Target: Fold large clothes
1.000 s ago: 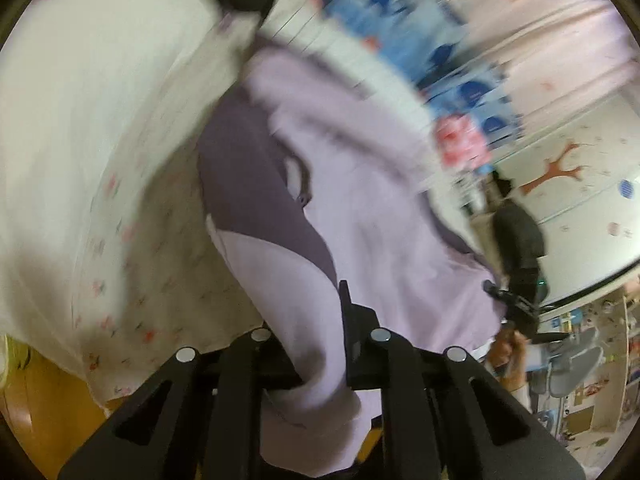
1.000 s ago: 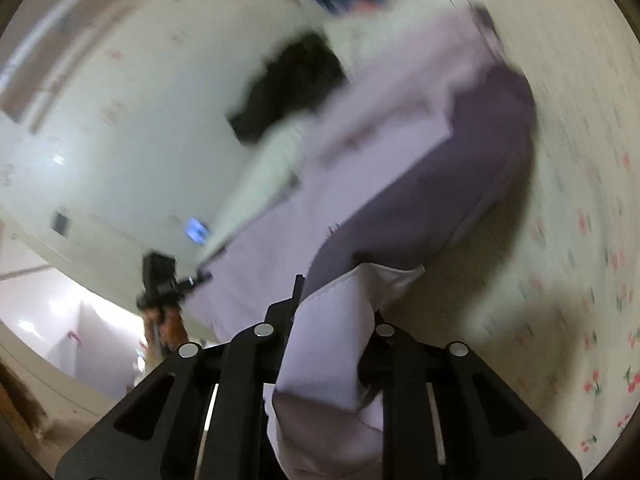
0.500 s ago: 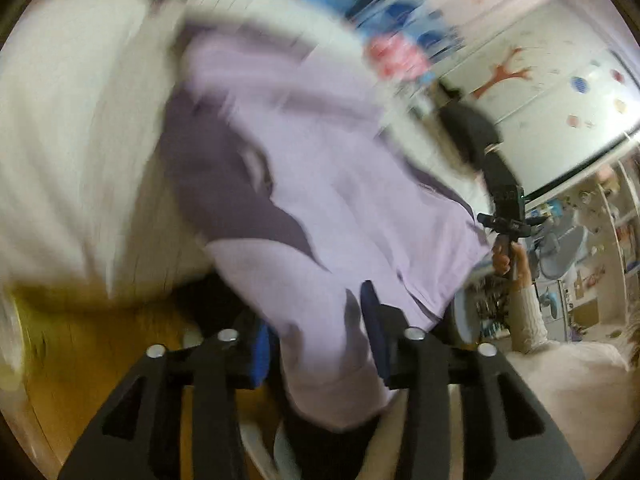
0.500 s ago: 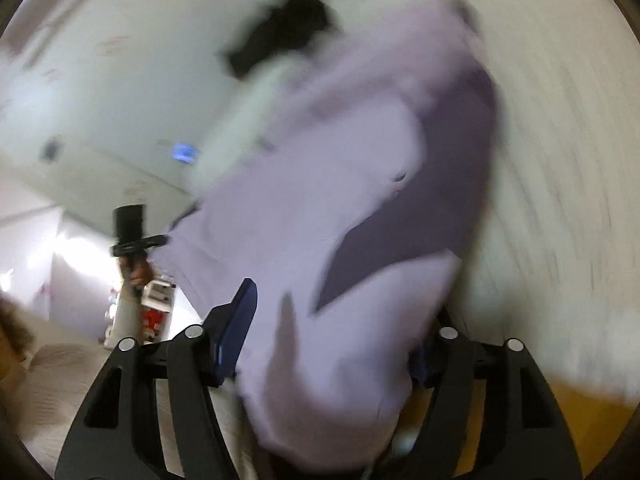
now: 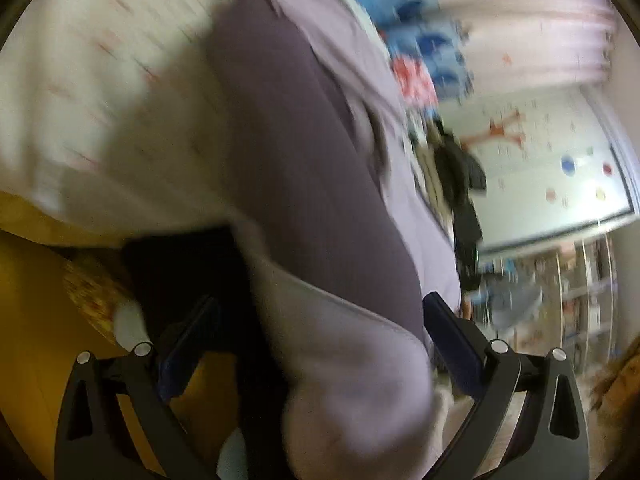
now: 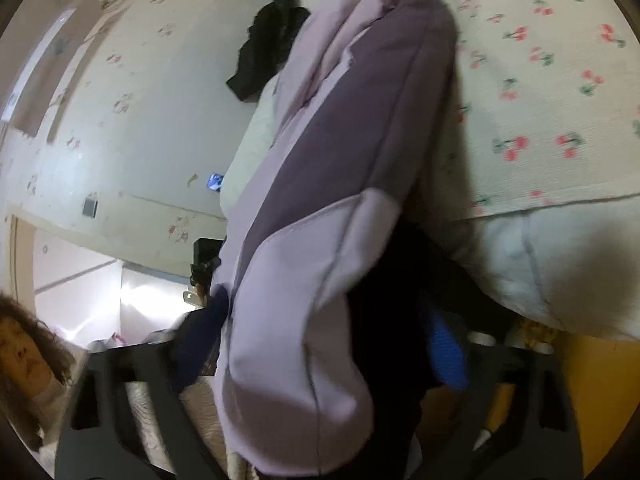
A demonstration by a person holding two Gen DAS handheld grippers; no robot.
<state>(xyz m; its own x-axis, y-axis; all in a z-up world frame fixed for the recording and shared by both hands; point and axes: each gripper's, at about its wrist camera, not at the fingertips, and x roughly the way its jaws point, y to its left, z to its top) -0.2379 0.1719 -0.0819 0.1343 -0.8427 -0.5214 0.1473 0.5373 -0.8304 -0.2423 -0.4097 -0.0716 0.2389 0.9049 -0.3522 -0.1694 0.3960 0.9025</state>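
We see our left gripper (image 5: 316, 340) with its fingers (image 5: 452, 332) spread wide, the lilac and dark-purple jacket (image 5: 304, 184) hanging between them without being pinched — its pale cuff end droops down past the finger tips, over the edge of the bed (image 5: 80, 100). Our right gripper (image 6: 324, 344) likewise has its fingers (image 6: 444, 352) spread apart, the jacket (image 6: 332, 184) draped between them and running up across the cherry-print bedspread (image 6: 560, 100). A black garment (image 6: 268, 44) lies farther up the bed — apart from the jacket's far end, as far as we can tell.
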